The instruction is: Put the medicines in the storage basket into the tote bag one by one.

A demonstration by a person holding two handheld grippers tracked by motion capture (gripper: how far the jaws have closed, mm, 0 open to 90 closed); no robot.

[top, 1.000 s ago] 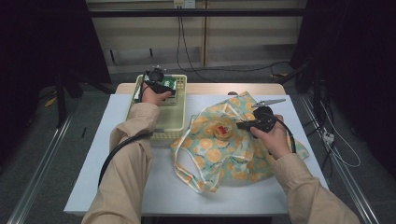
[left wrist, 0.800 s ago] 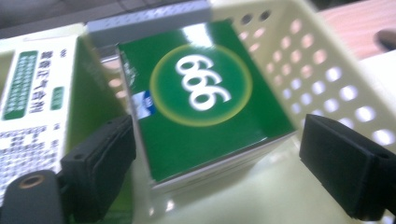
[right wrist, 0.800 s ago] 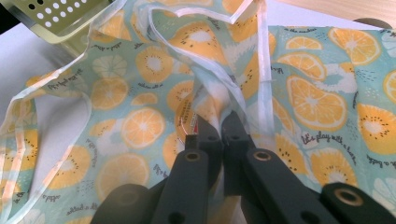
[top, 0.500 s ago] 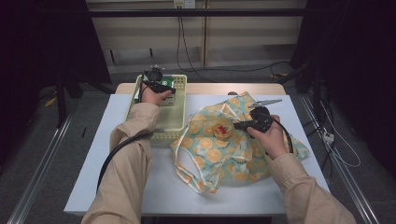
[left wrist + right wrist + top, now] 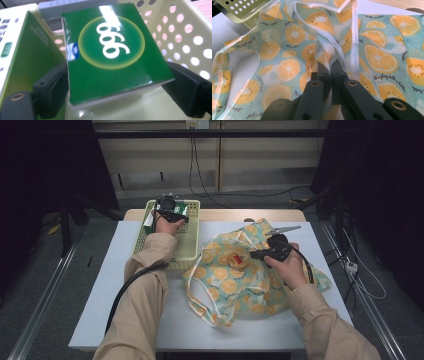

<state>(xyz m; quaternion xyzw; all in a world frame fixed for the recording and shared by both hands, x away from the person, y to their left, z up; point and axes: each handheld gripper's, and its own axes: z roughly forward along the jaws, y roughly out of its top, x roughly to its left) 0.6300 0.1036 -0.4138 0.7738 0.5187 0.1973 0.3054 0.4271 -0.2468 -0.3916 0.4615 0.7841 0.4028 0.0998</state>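
The left tongs (image 5: pixel 166 206) are reaching into the pale perforated basket (image 5: pixel 192 251) at the far left part of the worktop (image 5: pixel 95 310). In the left gripper view their jaws are standing wide on either side of a green box (image 5: pixel 112 55), and they have just been closing a little around it. Both pads are sitting right at the box's sides; whether they are pressing firmly cannot be told, so the box is judged bracketed rather than securely held. A second, white-and-green box (image 5: pixel 15 50) is standing just beside it in the basket.

The right tongs (image 5: pixel 327 65) are fully closed, pinching a fold of the orange-patterned fabric bag (image 5: pixel 235 280), which is lying crumpled across the middle and right of the worktop, its near corner touching the basket. A red-topped item (image 5: pixel 239 260) is resting on the bag; its nature cannot be determined.

Judgement: the step in hand is picking the green box out of the basket while the bag is being held. The next move is calling for a firmer squeeze, a straight lift clear of the basket wall, and the bag's mouth being raised open.
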